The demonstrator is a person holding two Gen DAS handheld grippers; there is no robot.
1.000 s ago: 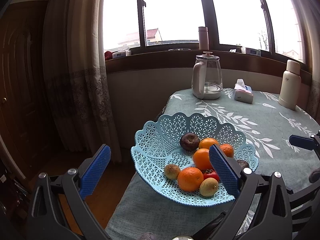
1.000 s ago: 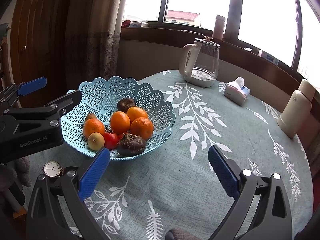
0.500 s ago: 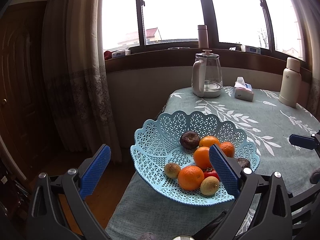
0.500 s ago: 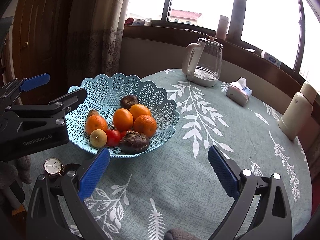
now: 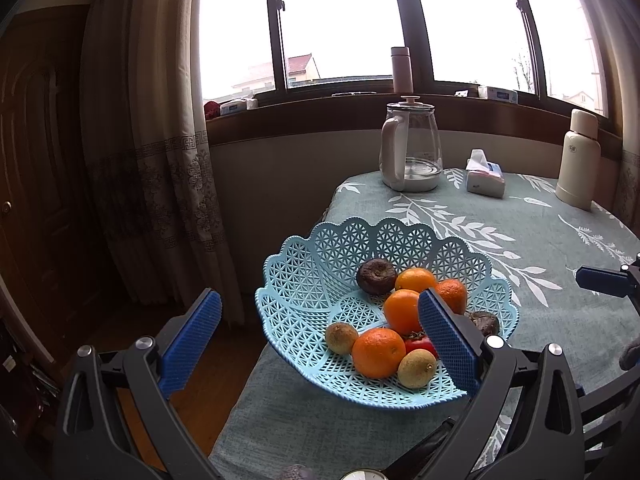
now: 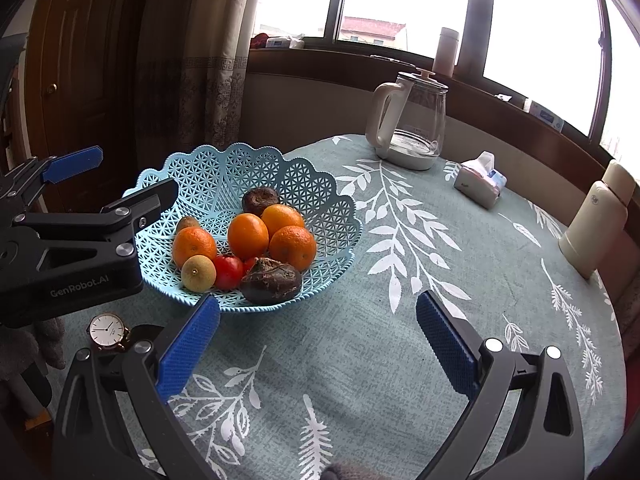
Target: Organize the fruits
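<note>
Above the near edge of the table (image 6: 400, 340), the right gripper (image 6: 318, 336) hangs with its blue pads spread wide and nothing between them, only leaf-print cloth below. At its ten o'clock in the right wrist view sits the blue lattice basket (image 6: 280, 168), holding the fruit: four oranges (image 6: 248, 236), a red tomato (image 6: 228, 272), a yellowish round fruit (image 6: 198, 273), a dark wrinkled fruit at the front rim (image 6: 272, 280), another at the back (image 6: 260, 200), and a brownish one at the left, partly hidden (image 6: 187, 223). At nine o'clock the left gripper (image 5: 316, 340) is also open and empty, one finger reaching over the basket's left rim; in its own view the right pad overlaps the fruit pile, the other hangs past the table's edge. A wristwatch (image 6: 106, 330) shows beneath it. Farther off, at one o'clock, stand a glass kettle (image 6: 412, 128), a tissue pack (image 6: 480, 180) and, at three o'clock, a cream flask (image 6: 592, 224).
</note>
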